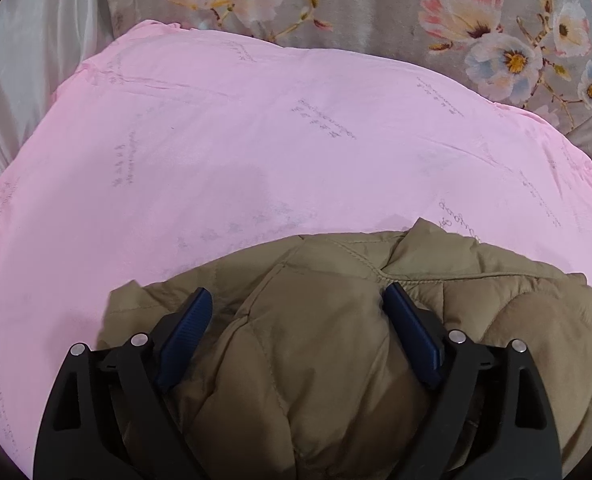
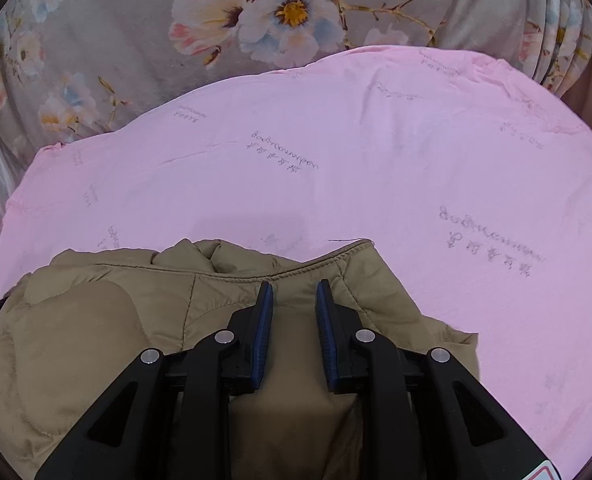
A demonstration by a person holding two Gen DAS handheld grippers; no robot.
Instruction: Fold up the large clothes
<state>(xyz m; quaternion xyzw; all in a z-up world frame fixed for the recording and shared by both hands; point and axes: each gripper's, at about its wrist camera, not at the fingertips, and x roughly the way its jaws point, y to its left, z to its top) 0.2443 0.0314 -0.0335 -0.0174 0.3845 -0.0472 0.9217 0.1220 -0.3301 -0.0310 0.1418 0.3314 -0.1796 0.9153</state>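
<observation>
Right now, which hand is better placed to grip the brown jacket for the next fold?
Probably the right: the right tongs stand narrow over a flat fold near the brown jacket edge. The left tongs gape wide over puffy padding.

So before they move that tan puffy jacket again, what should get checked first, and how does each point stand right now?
1. Left gripper free of the cloth: ok, it stands wide open over the tan jacket, pads not pressing.
2. Right gripper has a hold: cannot tell; its fingers stand narrowly apart with jacket cloth between, but whether the pads pinch it is unclear.
3. Jacket rests on the pink sheet: ok.
4. Jacket folded neat: not ok, the far edge is bunched and rumpled.
5. Room on the sheet beyond the jacket: ok, only bare pink cloth shows up to the floral blanket.
</observation>
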